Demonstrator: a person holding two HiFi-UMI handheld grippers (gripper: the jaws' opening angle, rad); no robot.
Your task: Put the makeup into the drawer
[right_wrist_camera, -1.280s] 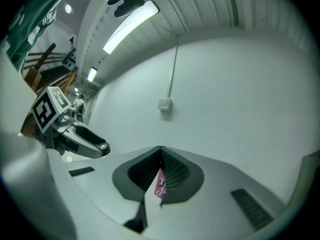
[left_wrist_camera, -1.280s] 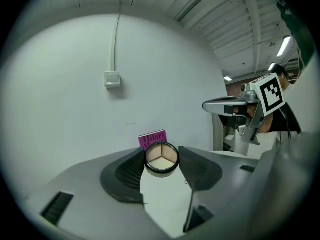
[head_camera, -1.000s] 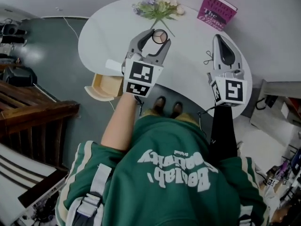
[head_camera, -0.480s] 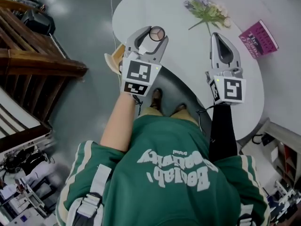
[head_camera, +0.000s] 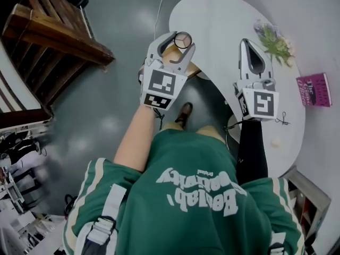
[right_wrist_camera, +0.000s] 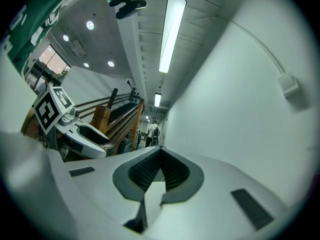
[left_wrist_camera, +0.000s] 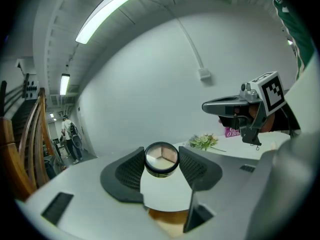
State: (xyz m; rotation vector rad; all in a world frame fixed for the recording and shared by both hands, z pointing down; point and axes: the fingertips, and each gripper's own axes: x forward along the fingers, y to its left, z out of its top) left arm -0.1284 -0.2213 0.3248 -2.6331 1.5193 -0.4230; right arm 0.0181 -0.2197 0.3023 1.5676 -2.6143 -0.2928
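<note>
A round makeup compact (head_camera: 182, 40) with beige and pink pans sits clamped between the tips of my left gripper (head_camera: 181, 40), which is shut on it. In the left gripper view the compact (left_wrist_camera: 161, 159) fills the gap between the dark pads. Below that gripper the open wooden drawer (head_camera: 187, 68) sticks out from the edge of the white table (head_camera: 223, 20); its wood shows as a brown patch (left_wrist_camera: 167, 223) under the jaws. My right gripper (head_camera: 247, 41) hangs over the table to the right, shut with nothing in it (right_wrist_camera: 160, 154).
On the table lie a bunch of flowers (head_camera: 273, 41), a pink book (head_camera: 314, 89) and two small items near the right edge. Wooden stairs (head_camera: 58, 36) stand at the upper left across grey floor. A person walks far off (left_wrist_camera: 67, 134).
The whole view has swung: table, flowers and book slid to the right, the stairs came in at the left. Both grippers kept their pose. The compact stays gripped, and the drawer now lies under the left gripper.
</note>
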